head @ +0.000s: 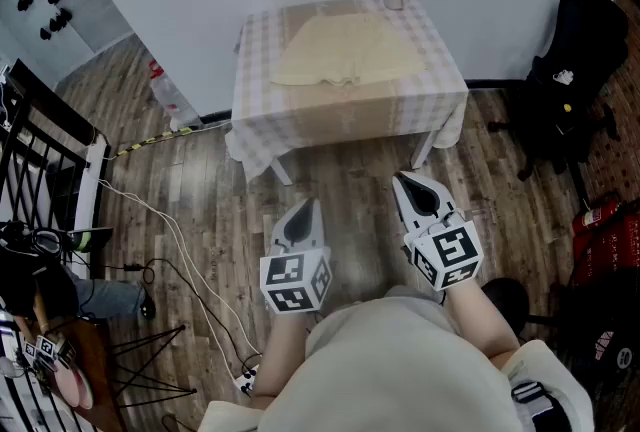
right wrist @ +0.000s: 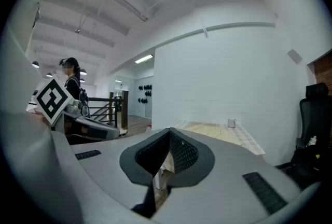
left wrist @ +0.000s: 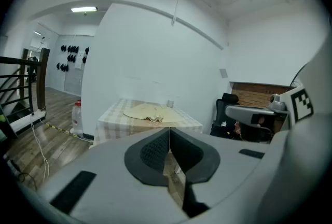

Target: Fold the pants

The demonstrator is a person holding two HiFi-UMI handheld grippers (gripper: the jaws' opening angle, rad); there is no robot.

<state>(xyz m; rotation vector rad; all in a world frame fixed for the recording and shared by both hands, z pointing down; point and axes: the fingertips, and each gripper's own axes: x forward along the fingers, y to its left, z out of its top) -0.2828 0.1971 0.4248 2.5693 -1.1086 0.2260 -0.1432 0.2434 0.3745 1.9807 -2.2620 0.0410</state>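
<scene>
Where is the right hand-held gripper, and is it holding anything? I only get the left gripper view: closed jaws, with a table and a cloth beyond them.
Observer: The right hand-held gripper is shut, with nothing between its jaws.
Operator: How close are the two to the pants?
Observer: The head view shows it and the left hand-held gripper side by side over the wood floor, short of the table. Neither touches the pants.
Operator: Anyone else around?
Observer: Yes. The right gripper view shows a person standing off to its left, near a dark railing.
</scene>
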